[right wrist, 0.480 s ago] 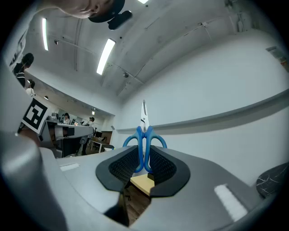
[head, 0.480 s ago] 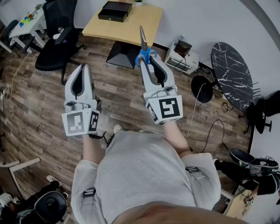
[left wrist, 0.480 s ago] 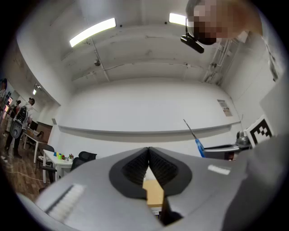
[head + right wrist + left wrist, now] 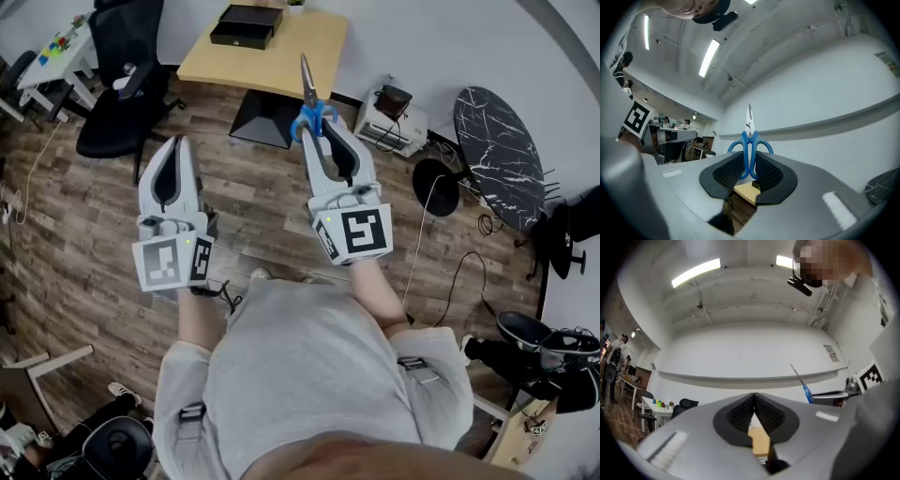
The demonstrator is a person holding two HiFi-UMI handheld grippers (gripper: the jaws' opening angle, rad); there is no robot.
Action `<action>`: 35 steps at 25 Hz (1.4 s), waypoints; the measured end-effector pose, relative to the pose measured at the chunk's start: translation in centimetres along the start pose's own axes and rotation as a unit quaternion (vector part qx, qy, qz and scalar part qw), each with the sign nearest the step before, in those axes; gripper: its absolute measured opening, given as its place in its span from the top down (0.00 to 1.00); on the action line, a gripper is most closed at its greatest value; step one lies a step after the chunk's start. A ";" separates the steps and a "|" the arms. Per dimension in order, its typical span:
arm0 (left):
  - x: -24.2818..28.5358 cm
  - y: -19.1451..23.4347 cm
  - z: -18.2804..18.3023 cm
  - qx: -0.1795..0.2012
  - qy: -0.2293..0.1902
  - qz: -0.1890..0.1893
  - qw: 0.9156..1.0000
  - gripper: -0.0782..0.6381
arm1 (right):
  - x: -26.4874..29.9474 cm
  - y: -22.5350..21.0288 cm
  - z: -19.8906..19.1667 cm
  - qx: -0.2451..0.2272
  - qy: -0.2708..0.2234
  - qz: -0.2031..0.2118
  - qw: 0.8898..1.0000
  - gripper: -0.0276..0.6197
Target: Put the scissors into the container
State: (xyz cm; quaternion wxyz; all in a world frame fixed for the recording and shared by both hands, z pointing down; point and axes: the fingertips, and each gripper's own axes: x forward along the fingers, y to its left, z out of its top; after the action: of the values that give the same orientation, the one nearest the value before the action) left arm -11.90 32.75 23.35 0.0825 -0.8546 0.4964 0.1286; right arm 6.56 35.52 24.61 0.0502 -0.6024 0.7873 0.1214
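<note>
**Head view:** compared with half a second ago, both tongs keep their pose. The left tongs [image 4: 176, 142] and right tongs [image 4: 322, 127] are held forward, side by side above the wooden floor. The scissors [image 4: 307, 94] point towards the worktop [image 4: 281, 56].

**Left gripper view:** the jaws are pressed together with nothing between them.

**Right gripper view:** the jaws are clamped on the scissors' blue handles, with the blades projecting beyond the tips.

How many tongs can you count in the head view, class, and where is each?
2. The left tongs sit left of centre, shut and empty; the right tongs sit right of centre, shut on the blue scissors. None seem hidden.
</note>
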 end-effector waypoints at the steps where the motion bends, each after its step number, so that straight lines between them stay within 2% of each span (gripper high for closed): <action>1: 0.0 0.5 0.1 0.000 -0.001 -0.002 1.000 0.81 | 0.3 0.3 0.0 0.000 0.000 -0.003 1.000 0.83; 7: -0.1 1.8 -0.6 0.005 -0.001 -0.013 1.000 0.81 | 0.7 1.0 -0.6 0.019 -0.015 -0.022 0.999 0.83; 12: 0.1 3.0 -1.0 0.002 0.002 -0.020 1.000 0.81 | 1.4 1.9 -0.8 0.017 -0.013 -0.029 0.999 0.83; 19: 2.8 6.0 -2.4 -0.001 0.005 -0.018 1.000 0.81 | 5.6 1.6 -2.5 0.025 -0.006 -0.032 0.999 0.83; 25: 7.5 8.3 -3.5 0.004 0.003 -0.007 1.000 0.81 | 10.8 -0.7 -3.5 0.027 -0.011 -0.024 0.999 0.83; 29: 11.0 10.2 -4.9 0.001 -0.001 0.015 1.000 0.81 | 14.9 -2.8 -3.9 0.026 -0.017 -0.015 0.999 0.83; 35: 18.3 10.3 -5.3 0.011 -0.004 0.012 1.000 0.81 | 20.8 -6.9 -5.0 0.031 -0.021 0.001 0.999 0.83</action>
State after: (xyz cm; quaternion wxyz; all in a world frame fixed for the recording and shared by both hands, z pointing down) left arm -11.43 11.10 22.78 0.0918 -0.8474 0.5073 0.1274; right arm 7.88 13.12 23.83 0.0847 -0.5973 0.7899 0.1097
